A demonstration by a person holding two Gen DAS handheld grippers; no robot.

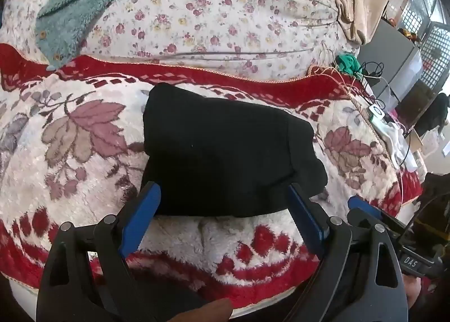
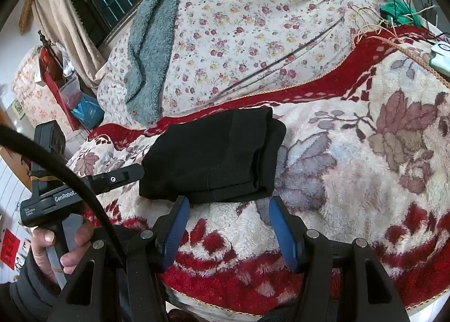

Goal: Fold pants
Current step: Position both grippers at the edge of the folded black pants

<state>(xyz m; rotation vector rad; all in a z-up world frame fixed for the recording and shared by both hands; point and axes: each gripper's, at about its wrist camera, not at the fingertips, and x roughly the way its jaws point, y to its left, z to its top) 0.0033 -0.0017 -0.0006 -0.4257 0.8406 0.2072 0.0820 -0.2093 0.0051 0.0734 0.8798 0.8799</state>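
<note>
The black pants point(image 1: 225, 159) lay folded into a compact bundle on the red-and-white floral fleece blanket point(image 1: 84, 153) covering the bed. My left gripper point(image 1: 225, 209) had its jaws spread wide at the bundle's near edge, holding nothing. My right gripper point(image 2: 227, 223) stood likewise open, just short of the bundle. I judged the fold essentially complete. Chief risk: a blue finger point(image 1: 143, 209) could snag the near edge on withdrawal and drag the layers open, since the plush pile grips poorly. The teal fleece garment point(image 1: 64, 7) lay well apart.
</note>
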